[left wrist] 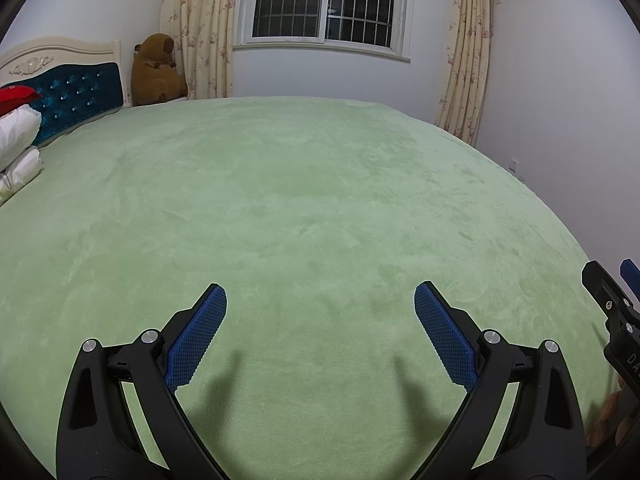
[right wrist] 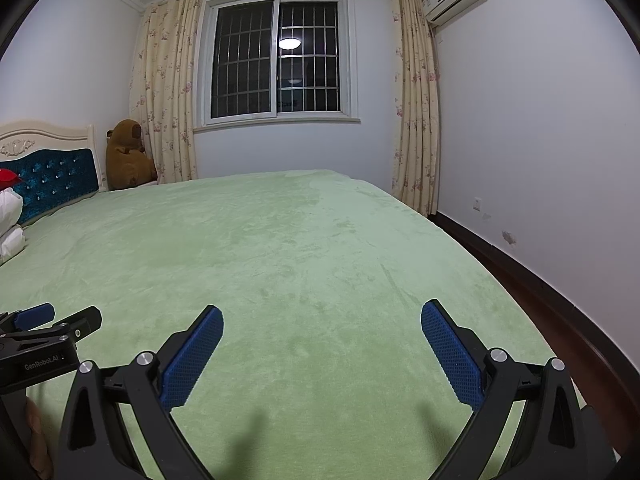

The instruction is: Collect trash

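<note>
No trash shows in either view. My left gripper is open and empty, low over the green bed cover. My right gripper is open and empty, also low over the bed cover. The right gripper shows at the right edge of the left wrist view. The left gripper shows at the left edge of the right wrist view.
A blue padded headboard with white pillows and a red pillow is at the left. A brown plush toy sits in the far corner by flowered curtains. Dark floor runs along the bed's right side.
</note>
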### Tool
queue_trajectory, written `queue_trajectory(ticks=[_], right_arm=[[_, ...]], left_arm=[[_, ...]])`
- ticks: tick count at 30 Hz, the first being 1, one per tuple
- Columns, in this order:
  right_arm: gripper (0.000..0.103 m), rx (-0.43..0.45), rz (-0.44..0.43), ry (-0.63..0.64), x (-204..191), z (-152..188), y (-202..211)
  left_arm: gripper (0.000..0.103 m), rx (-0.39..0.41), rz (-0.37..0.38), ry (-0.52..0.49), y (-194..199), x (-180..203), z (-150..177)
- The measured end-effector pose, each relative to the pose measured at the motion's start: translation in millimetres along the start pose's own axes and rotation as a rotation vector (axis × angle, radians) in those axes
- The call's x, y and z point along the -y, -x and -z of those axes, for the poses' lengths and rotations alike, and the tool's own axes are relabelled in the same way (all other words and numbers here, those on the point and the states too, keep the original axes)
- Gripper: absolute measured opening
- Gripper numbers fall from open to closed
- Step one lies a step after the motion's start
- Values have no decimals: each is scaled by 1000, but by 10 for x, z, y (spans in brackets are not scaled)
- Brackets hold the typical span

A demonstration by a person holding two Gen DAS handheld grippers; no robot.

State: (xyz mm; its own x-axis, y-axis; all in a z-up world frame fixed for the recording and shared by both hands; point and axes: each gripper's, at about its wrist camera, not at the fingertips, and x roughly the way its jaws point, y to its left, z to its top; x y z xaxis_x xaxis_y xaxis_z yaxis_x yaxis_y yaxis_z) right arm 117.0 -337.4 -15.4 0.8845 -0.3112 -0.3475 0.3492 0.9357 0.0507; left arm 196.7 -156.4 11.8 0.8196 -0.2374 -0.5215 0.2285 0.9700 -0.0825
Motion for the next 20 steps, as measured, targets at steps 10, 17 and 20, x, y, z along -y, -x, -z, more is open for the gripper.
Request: queue_trajectory(ticks=[10, 17, 20], right_arm=[[98, -2, 4, 1, 8, 6, -1], [98, -6, 6, -8, 27, 14, -3], [98, -10, 8, -12, 37, 14, -21]], left_arm=[[95, 10, -9, -10, 2, 25, 20], [96, -14, -1, 12, -33, -14, 23], [96, -18, -3, 18, -39, -27, 21]])
